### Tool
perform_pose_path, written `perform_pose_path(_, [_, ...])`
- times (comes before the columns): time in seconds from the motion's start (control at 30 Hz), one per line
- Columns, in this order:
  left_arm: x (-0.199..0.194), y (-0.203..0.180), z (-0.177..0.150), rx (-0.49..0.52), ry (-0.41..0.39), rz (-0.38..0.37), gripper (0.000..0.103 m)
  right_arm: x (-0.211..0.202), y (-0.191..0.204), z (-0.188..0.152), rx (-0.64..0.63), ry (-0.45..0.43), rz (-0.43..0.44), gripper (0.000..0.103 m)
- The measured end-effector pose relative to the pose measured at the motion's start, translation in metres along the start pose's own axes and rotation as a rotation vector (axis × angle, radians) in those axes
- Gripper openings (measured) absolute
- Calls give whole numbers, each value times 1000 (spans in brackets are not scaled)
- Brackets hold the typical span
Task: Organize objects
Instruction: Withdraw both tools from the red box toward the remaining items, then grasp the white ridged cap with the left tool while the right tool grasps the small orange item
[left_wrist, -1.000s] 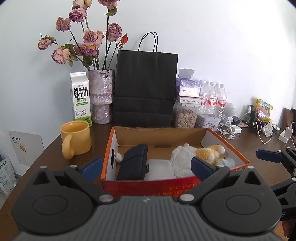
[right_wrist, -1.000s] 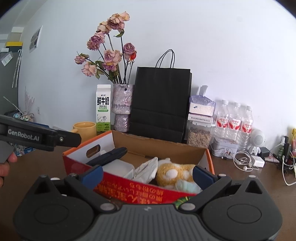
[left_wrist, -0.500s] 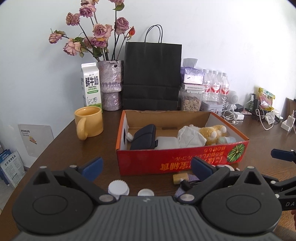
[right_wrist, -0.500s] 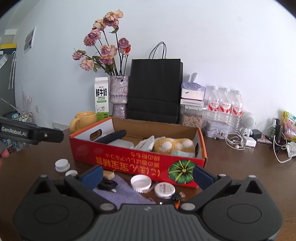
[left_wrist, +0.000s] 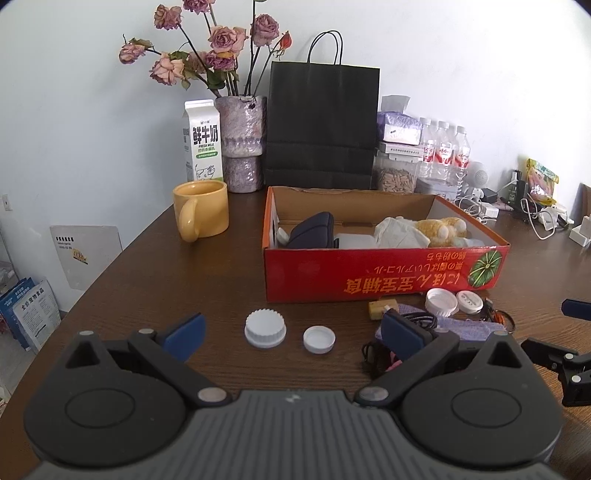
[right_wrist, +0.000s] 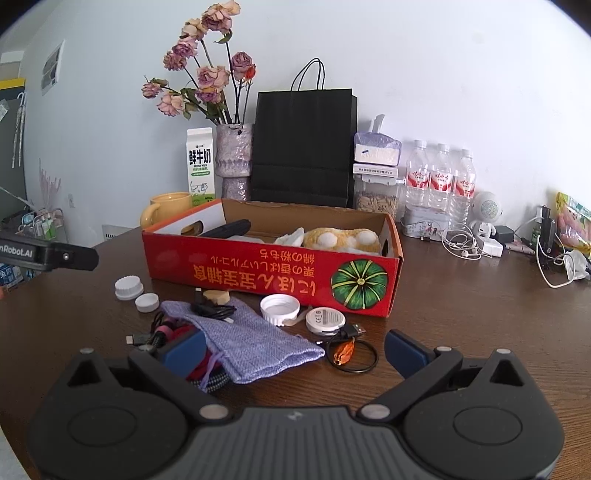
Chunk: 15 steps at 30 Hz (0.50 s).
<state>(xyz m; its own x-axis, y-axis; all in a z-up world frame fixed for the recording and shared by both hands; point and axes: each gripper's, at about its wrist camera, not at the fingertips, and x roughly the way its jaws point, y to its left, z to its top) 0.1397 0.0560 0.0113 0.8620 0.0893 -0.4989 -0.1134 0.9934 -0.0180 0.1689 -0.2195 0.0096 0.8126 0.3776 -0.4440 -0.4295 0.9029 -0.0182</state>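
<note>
From my left wrist camera I see the left gripper with its fingers wide apart and nothing between them, hanging above the wooden table. Two white caps lie just ahead of it: a ribbed cap and a smaller smooth cap beside it. Behind them stands the red cardboard box, holding a dark case, crumpled white paper and a yellow plush toy. This view also gives me the yellow mug in full, left of the box.

My right wrist camera shows what the left one mostly hides: a purple woven pouch lying flat in front of the box, black cables spilling over its near end, an open white lid, a round white disc touching it, and a black ring with an orange tag. The right gripper is also spread open, empty, with its left finger over the pouch's edge; I can't tell whether it touches. The mug is half hidden behind the box here.
</note>
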Motion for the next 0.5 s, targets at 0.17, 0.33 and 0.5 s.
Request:
perform_pose_path(0.17, [0,6,-3,-3,8,11,103,5,-6,-1,1,9,-18,103])
perform_pose_path(0.33, [2,10,-3,-11,15,27,103,17,-24,-2,6,33,-67,103])
perform_pose_path(0.5, [5,13,-3,-24,24,45,103,37,-43,1,17,73,-77,99])
